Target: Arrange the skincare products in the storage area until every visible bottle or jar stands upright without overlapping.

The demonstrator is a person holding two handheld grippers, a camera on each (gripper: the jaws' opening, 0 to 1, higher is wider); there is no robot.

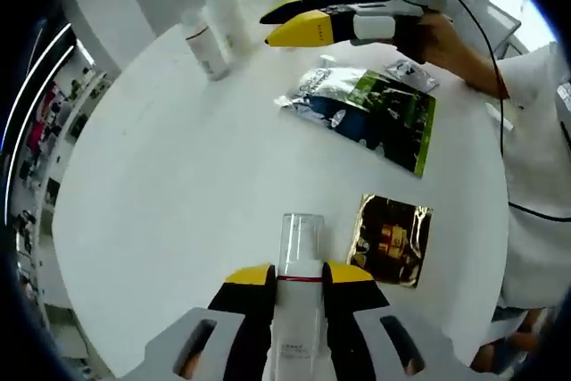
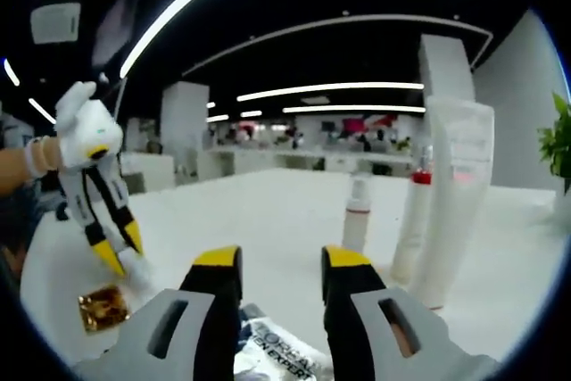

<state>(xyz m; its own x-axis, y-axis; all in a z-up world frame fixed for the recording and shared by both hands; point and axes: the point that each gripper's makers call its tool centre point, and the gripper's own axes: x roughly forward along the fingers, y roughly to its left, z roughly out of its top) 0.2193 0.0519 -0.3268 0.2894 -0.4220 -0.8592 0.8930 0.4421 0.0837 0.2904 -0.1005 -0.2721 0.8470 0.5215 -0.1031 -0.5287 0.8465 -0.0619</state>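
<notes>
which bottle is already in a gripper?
The clear-capped white bottle with the red band, clamped in the left hand-held gripper. The other two bottles stand free at the table's far edge.

The left gripper (image 1: 299, 278) is held low over the tabletop (image 1: 178, 185), its yellow-tipped fingers (image 1: 252, 276) pressed against either side of a clear-capped bottle (image 1: 300, 256). In the right gripper view it hangs tips-down from a hand (image 2: 36, 160) with a banded wrist. The right gripper (image 2: 272, 265) is held level above the tabletop, its fingers (image 2: 217, 260) apart with nothing between them. In the left gripper view it lies sideways, gripped by a hand (image 1: 442, 37) in a white sleeve (image 1: 535, 86).
</notes>
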